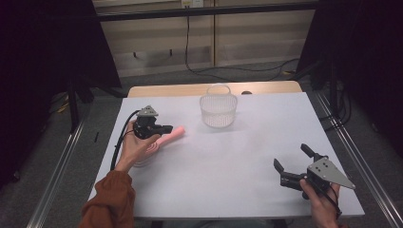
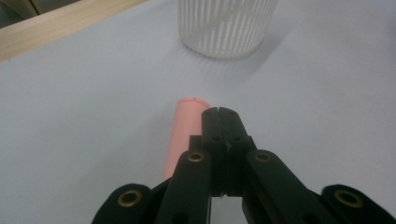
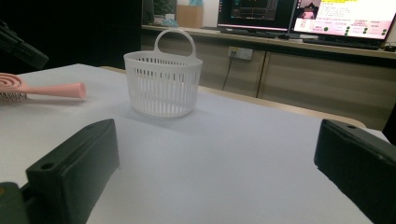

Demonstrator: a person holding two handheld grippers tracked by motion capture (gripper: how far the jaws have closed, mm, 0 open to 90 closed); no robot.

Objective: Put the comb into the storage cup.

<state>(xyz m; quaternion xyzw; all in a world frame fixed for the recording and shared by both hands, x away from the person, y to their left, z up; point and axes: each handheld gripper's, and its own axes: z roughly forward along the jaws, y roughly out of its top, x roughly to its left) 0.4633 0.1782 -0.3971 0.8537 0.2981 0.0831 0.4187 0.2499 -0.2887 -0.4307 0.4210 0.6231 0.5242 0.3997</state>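
Note:
A pink hairbrush point(image 1: 169, 136) lies on the white table point(image 1: 247, 142) at the left, its handle pointing toward the basket. My left gripper point(image 1: 167, 128) hovers just over that handle with its jaws pressed together and nothing between them. In the left gripper view the handle point(image 2: 184, 135) lies beside and below the shut gripper point(image 2: 219, 112). A white slatted basket point(image 1: 218, 110) with a loop handle stands upright at the back middle. My right gripper point(image 1: 291, 156) rests at the front right, jaws spread wide around nothing. The right gripper view shows the basket point(image 3: 163, 84) and the brush point(image 3: 46, 89) beyond its gripper point(image 3: 215, 140).
A wooden strip point(image 1: 180, 89) edges the table's far side. Cables point(image 1: 237, 71) run across the floor behind it. In the right gripper view, monitors point(image 3: 327, 16) sit on a far counter. Bare tabletop stretches between the two grippers.

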